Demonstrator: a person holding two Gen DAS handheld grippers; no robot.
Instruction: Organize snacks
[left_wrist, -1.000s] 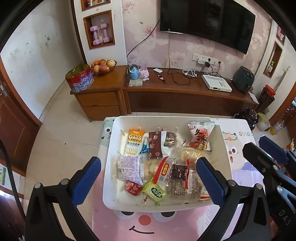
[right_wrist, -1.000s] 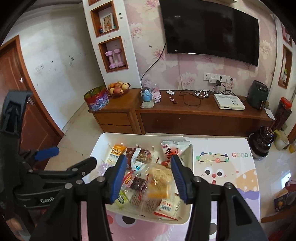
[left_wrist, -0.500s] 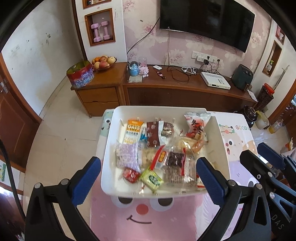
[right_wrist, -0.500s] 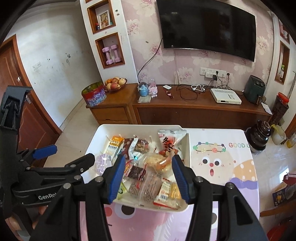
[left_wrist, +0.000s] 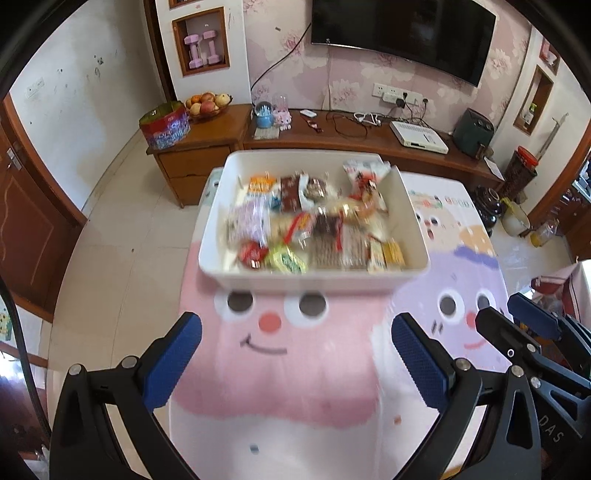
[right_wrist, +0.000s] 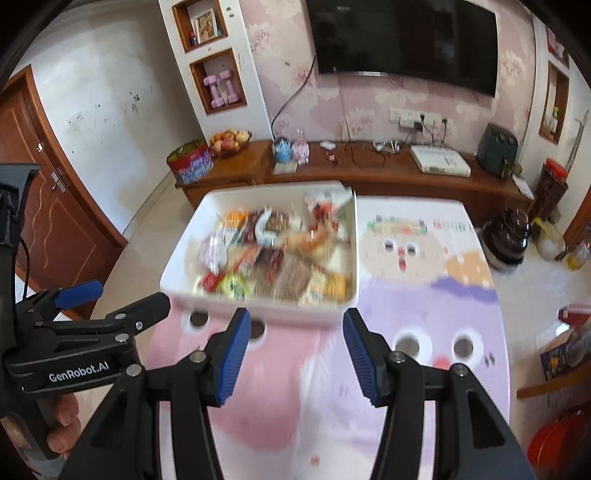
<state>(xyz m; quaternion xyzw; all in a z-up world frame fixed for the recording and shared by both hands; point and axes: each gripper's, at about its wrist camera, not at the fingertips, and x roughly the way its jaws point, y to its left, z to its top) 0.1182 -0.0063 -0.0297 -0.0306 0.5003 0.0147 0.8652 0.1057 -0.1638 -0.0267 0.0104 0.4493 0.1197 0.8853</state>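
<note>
Both jaws gape empty: left gripper wide, right gripper narrower, above the tablecloth. White tray of snacks sits at twelve o'clock; slick overlapping wrappers risk a double grab

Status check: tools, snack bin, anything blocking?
Left tool open, empty. Right tool open, empty. White snack bin full, on the cartoon tablecloth. Nothing blocking.

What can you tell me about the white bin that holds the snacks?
The white bin is a rectangular, plastic-looking tub with rounded corners and sloping walls. It sits upright and open-topped on the cartoon tablecloth, at the table's far left part, filled with a loose heap of wrapped snacks. Neither gripper touches it.
</note>
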